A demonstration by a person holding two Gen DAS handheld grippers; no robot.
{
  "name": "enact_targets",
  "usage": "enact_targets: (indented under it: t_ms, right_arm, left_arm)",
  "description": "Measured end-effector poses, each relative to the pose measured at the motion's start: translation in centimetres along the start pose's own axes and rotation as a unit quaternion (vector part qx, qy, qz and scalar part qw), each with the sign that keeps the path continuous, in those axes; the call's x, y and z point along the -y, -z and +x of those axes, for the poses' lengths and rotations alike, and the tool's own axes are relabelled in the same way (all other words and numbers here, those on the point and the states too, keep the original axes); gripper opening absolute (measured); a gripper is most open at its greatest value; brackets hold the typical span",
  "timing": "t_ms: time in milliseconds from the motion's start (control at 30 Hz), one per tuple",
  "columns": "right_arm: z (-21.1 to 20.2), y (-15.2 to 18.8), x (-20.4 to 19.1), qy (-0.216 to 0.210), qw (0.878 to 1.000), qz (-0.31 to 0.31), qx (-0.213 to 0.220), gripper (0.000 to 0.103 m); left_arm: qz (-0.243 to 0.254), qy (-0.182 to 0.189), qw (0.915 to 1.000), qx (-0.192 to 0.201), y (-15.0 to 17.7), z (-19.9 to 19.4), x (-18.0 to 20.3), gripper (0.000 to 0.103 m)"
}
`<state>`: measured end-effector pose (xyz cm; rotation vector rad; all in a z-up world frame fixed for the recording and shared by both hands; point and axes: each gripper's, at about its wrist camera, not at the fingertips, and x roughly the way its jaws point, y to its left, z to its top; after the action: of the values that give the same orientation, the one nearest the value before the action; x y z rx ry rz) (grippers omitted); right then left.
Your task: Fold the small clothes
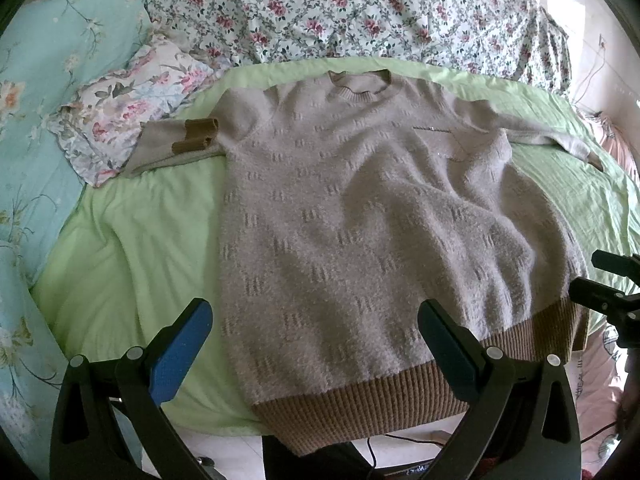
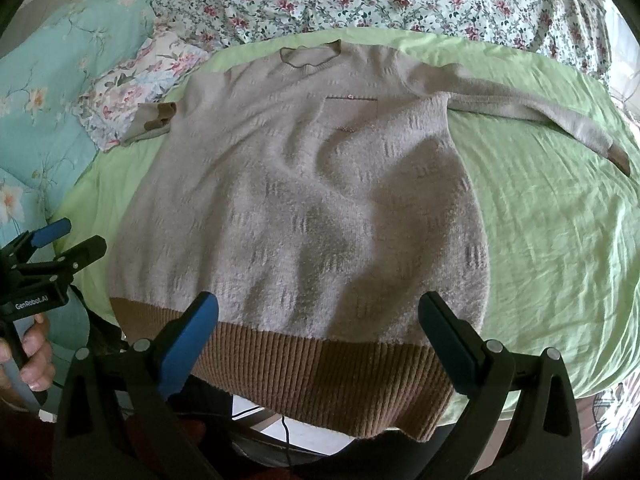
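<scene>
A grey fuzzy sweater [image 1: 352, 208] with a brown ribbed hem [image 1: 400, 396] lies flat, front up, on a green sheet [image 1: 132, 248]. Its left sleeve is folded in, with the brown cuff [image 1: 198, 136] by the shoulder. Its right sleeve [image 2: 532, 108] stretches out to the right. My left gripper [image 1: 316, 320] is open and empty above the hem's left part. My right gripper [image 2: 318, 312] is open and empty above the hem [image 2: 320, 380]. Each gripper shows in the other's view: the right one [image 1: 608, 284] at the right edge, the left one [image 2: 60, 244] at the left edge.
A floral quilt [image 1: 340, 8] lies behind the sweater. A teal floral cover [image 1: 36, 128] and a floral pillow [image 1: 128, 104] lie at the left. The bed's near edge runs under the hem, with floor and a cable [image 2: 286, 440] below.
</scene>
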<state>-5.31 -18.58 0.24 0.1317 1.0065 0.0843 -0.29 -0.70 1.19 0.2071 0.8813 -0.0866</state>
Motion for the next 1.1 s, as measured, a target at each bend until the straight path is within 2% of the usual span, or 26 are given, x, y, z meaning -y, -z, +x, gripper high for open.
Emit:
enact_targets:
  t_ms: [67, 133, 300, 333, 533, 700, 833, 1033, 1100]
  right_arm:
    - [0.0, -0.1, 0.1, -0.002, 1.0, 0.002, 0.0, 0.1]
    - [0.1, -0.1, 0.3, -0.007, 1.0, 0.007, -0.001, 0.1]
    - [0.4, 0.0, 1.0, -0.014, 1.0, 0.025, -0.004, 0.1]
    - [0.5, 0.0, 1.3, -0.004, 1.0, 0.021, 0.001, 0.1]
    - [0.8, -0.1, 4.6, 0.002, 0.998, 0.055, 0.022, 0.1]
    - [0.6, -0.9, 9.6, 0.012, 0.993, 0.115, 0.039, 0.1]
    - [0.2, -1.9, 15.1, 0.023, 0.983, 0.167, 0.069, 0.1]
    - [-0.7, -4.2, 24.9, 0.062, 0.961, 0.247, 0.104, 0.1]
    - [-1.1, -5.4, 28.7, 0.071, 0.95, 0.278, 0.121, 0.092]
  left_arm:
    - [0.0, 0.002, 1.0, -0.002, 0.0, 0.0, 0.1, 0.103]
    - [-0.009, 0.018, 0.9997, -0.012, -0.2, 0.3, 0.0, 0.103]
    - [-0.01, 0.022, 0.9995, -0.02, -0.3, 1.0, 0.1, 0.103]
    - [-0.01, 0.022, 0.9994, -0.022, -0.3, 1.1, 0.1, 0.103]
    - [-0.026, 0.04, 0.9985, -0.026, -1.3, 2.2, -0.4, 0.103]
    - [-0.036, 0.023, 0.9986, -0.033, -2.6, 3.6, -0.7, 0.103]
    - [-0.044, 0.014, 0.9981, -0.041, -3.5, 4.9, -1.0, 0.103]
    - [-0.041, -0.008, 0.998, -0.047, -4.8, 6.6, -0.5, 0.103]
    - [-0.037, -0.013, 0.9981, -0.048, -5.3, 7.0, 0.0, 0.103]
